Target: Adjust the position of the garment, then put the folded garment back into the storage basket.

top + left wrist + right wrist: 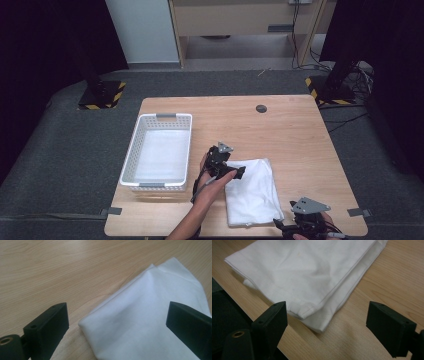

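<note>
White folded cloth (251, 191) lies flat on the wooden table (300, 140), toward the near edge and right of the white basket (159, 152); the basket stands just to the left, apart from the cloth, which I read as the place it is meant to go. I have the left gripper (239, 172) at the cloth's far-left corner; in the left gripper view its jaws stand spread, one over bare wood and one over the fabric, straddling the corner (83, 325) without pinching it. My right gripper (281, 224) sits at the near-right corner — in the right gripper view its jaws are likewise spread, with the layered hems (312, 315) between them and nothing pressed yet. Two opposite corners make sense to me; lifting from both should keep the fold from slumping open. The stacked edges at the near corner look loose — I judge the right jaws need to catch all the layers, or the lower ones may trail.
</note>
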`<action>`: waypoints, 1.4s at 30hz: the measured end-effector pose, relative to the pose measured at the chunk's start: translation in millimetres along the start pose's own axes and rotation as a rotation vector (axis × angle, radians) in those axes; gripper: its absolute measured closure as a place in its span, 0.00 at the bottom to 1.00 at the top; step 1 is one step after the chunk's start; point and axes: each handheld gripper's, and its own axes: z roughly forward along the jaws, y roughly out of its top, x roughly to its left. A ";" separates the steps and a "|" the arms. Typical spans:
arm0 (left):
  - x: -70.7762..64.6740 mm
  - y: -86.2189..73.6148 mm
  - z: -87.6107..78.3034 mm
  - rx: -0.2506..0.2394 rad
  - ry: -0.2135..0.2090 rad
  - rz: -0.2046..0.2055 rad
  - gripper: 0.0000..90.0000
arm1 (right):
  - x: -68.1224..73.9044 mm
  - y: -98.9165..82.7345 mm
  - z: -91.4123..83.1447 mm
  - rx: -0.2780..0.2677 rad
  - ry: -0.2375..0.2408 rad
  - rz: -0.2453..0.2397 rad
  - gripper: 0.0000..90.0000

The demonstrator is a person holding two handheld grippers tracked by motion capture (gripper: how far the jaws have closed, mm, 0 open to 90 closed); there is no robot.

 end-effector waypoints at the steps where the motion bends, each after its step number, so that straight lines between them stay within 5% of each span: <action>1: 0.9 -0.9 0.9 0.000 0.001 -0.001 0.04 | -0.9 -2.1 0.8 0.004 0.001 -0.002 0.19; 22: 13.6 -14.9 21.6 0.056 0.018 0.008 0.06 | 2.9 -7.9 16.1 0.025 0.025 -0.003 0.17; 34: 10.5 -18.0 26.4 0.044 0.055 0.084 0.09 | 5.4 -10.6 24.4 0.042 0.035 -0.003 0.15; 42: 3.8 -17.8 25.8 0.036 0.038 0.131 0.24 | 6.2 -9.7 27.0 0.042 0.036 -0.007 0.15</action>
